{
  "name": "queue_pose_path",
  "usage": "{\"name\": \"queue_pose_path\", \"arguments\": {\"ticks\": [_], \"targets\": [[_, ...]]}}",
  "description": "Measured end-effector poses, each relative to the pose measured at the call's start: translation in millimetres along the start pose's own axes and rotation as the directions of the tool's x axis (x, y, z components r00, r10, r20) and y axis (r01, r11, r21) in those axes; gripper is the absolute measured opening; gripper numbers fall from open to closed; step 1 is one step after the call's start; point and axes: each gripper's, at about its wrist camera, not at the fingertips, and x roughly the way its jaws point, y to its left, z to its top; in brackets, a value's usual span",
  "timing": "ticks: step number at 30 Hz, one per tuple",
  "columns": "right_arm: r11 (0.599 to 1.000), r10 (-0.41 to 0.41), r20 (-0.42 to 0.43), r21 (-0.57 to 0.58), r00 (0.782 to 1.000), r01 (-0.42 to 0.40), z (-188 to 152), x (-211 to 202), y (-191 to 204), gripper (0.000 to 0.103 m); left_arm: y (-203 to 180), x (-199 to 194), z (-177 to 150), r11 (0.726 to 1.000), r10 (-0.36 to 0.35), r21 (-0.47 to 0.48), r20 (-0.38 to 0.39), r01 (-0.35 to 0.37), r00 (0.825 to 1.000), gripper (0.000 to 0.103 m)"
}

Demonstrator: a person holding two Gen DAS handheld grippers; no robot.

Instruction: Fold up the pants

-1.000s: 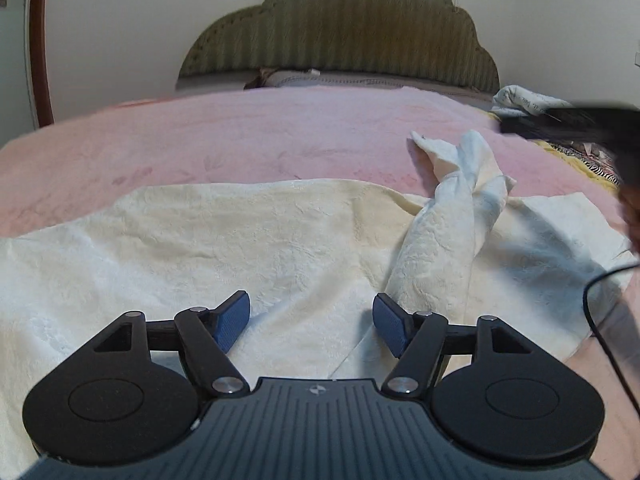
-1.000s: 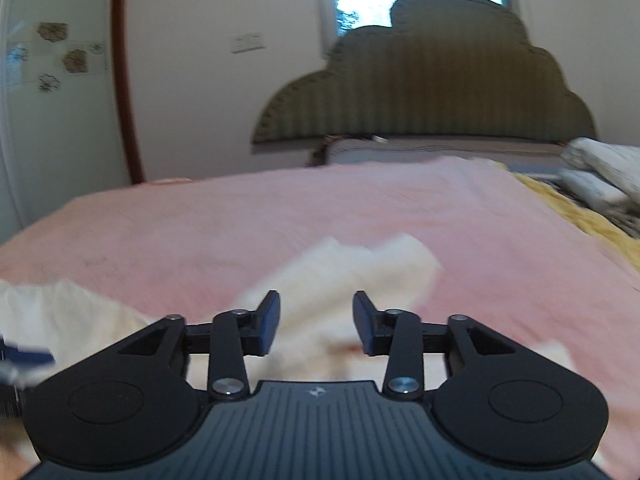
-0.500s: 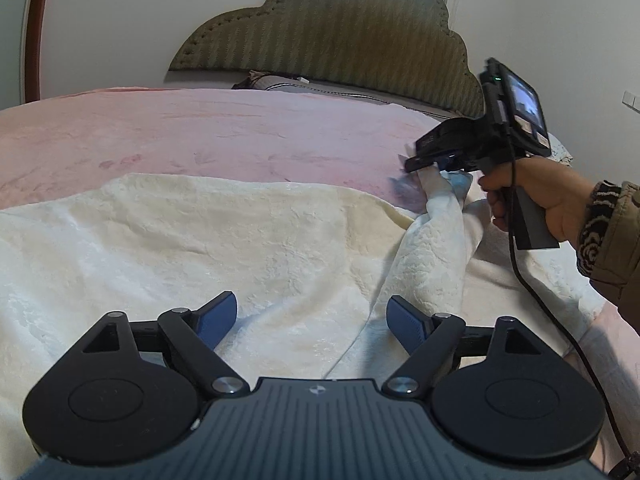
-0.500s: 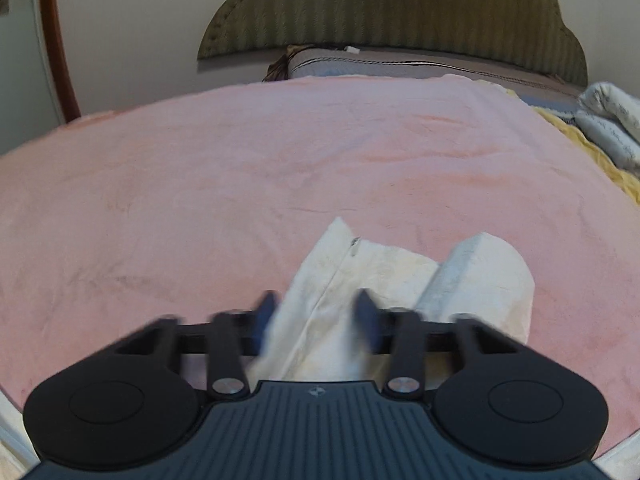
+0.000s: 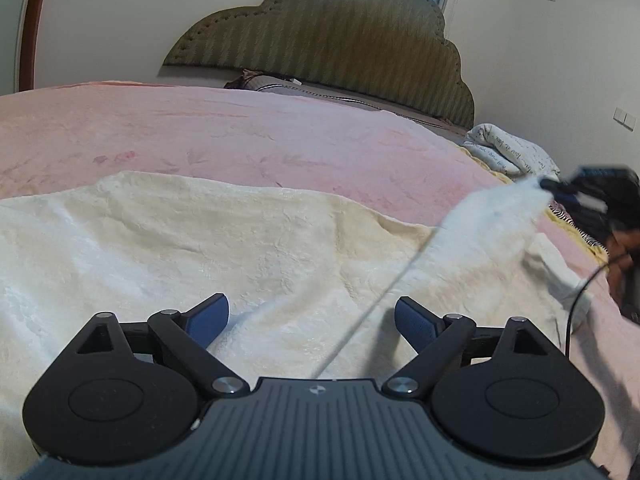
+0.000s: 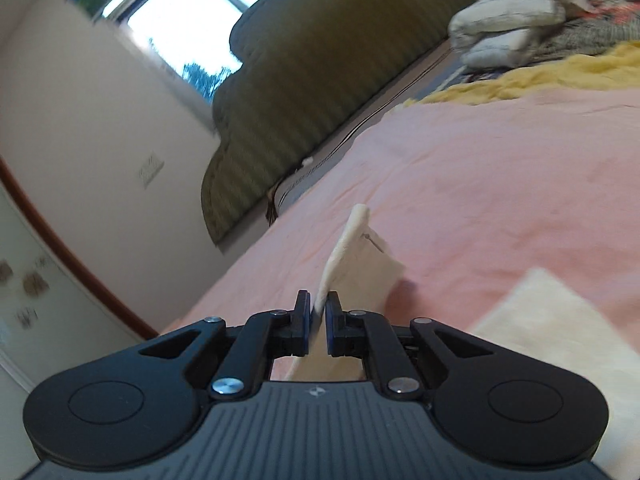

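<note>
Cream textured pants point(image 5: 224, 248) lie spread across the pink bedspread point(image 5: 200, 128). My left gripper point(image 5: 312, 316) is open and empty, low over the cloth near its front. My right gripper point(image 6: 318, 312) is shut on the end of one pant leg point(image 6: 352, 256), which sticks up between its pads. In the left wrist view the right gripper point(image 5: 576, 192) holds that leg point(image 5: 492, 220) lifted and stretched out to the right.
A green padded headboard point(image 5: 340, 44) stands at the far end of the bed. Folded white bedding point(image 5: 508, 148) and a yellow blanket point(image 6: 560, 72) lie at the right side. A black cable point(image 5: 576, 304) hangs from the right gripper.
My right gripper has closed on the end of the pant leg and pulled it up and to the right. The leg, twisted before, now stretches out. My left gripper stays open.
</note>
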Motion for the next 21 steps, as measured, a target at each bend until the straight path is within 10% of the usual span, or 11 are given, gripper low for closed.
{"name": "queue_pose_path", "arguments": {"ticks": [9, 14, 21], "targets": [[0.983, -0.073, -0.077, 0.161, 0.994, 0.085, -22.0, -31.9, -73.4, 0.01, -44.1, -1.7, 6.3, 0.989, -0.076, 0.124, -0.029, 0.079, 0.997, 0.091], [0.966, 0.055, -0.117, 0.256, 0.992, -0.023, -31.4, -4.4, -82.3, 0.026, -76.7, 2.7, 4.2, 0.969, -0.064, 0.239, -0.009, 0.064, 0.998, 0.091], [0.956, 0.149, -0.059, 0.263, 0.987, -0.128, -23.9, 4.5, -68.3, 0.007, -145.2, 19.0, -8.6, 0.84, -0.019, 0.543, 0.031, -0.001, 0.999, 0.091]]}}
